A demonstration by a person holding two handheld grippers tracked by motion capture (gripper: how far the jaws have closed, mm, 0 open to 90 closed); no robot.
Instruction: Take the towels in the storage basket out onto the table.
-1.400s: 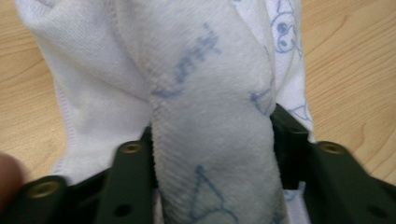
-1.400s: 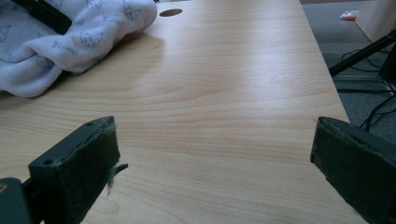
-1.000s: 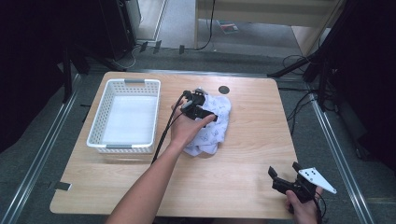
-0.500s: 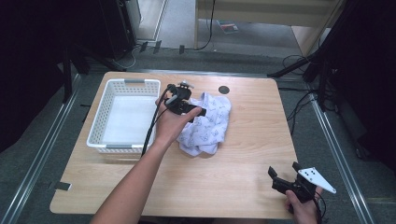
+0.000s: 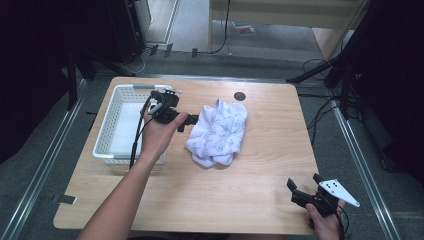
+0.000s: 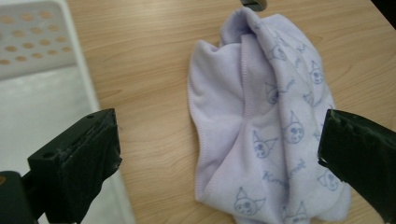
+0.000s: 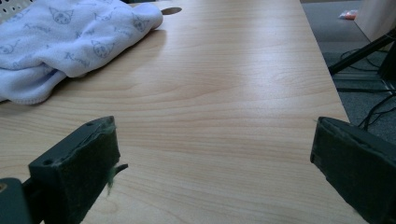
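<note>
A white cloth with a small cat print (image 5: 217,131) lies crumpled in the middle of the wooden table (image 5: 260,165). My left gripper (image 5: 189,120) hovers just left of it, between the cloth and the white basket (image 5: 106,131). Its jaws have just been opening and stand open with nothing gripped. In the left gripper view the cloth (image 6: 266,121) lies on the table below the wide-apart jaws of the left gripper (image 6: 218,128), apart from them. My right gripper (image 5: 305,183) rests open near the table's front right corner. The right gripper (image 7: 212,135) has bare wood ahead and the cloth (image 7: 70,37) far left.
The basket's inside (image 6: 32,107) looks empty. A dark round hole (image 5: 240,95) sits in the tabletop behind the cloth. Cables and dark stands (image 5: 345,75) crowd the floor beyond the table's far and right edges.
My left hand has drawn back to the left and upward, off the cloth and toward the basket, its jaws now wider apart. The cloth stays on the table. The right gripper has not moved.
</note>
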